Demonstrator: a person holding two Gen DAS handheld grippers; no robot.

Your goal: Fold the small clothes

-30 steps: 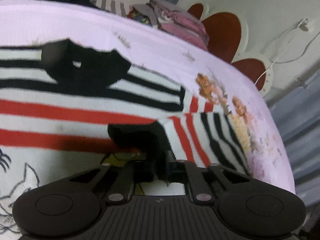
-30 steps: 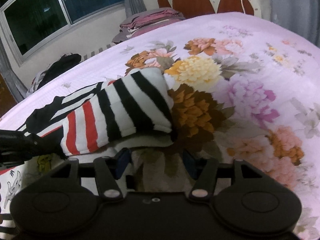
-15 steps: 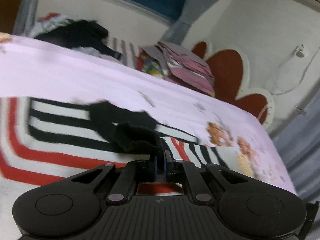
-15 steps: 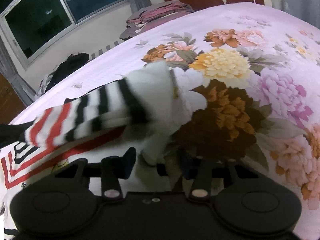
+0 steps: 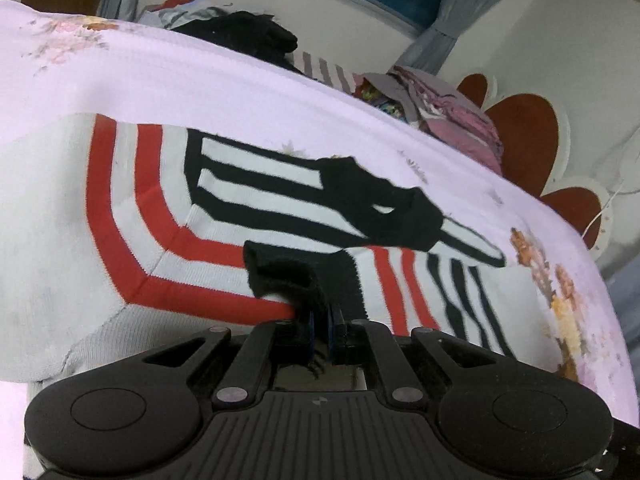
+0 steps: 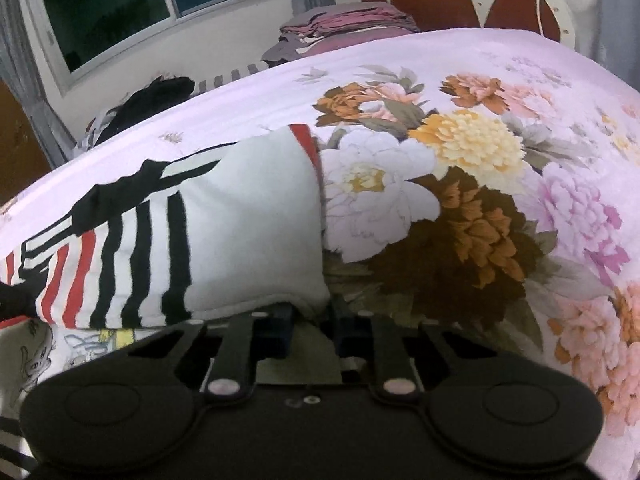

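Item: small knitted garment (image 5: 224, 216), white with red and black stripes and black trim, lying across the middle of the left wrist view on a lilac floral-print bedspread (image 5: 240, 92); in the right wrist view it fills the centre left, one plain white part (image 6: 256, 224) folded over the stripes. Left gripper (image 5: 320, 322): jaws shut on a black cuff or hem (image 5: 288, 276) at lower centre. Right gripper (image 6: 312, 320): jaws have just been closing, and a white corner of the garment sits between them at lower centre; the pads appear to pinch it. Handling, by judgement: light, soft, limp knit that drapes and stretches, not fragile, liable to slide on the smooth spread. Best held at hems, cuffs and corners, where the cloth is doubled. Background: stack of folded pink and grey clothes (image 6: 344, 20) at upper centre, a dark heap of cloth (image 5: 248, 36) at upper left.
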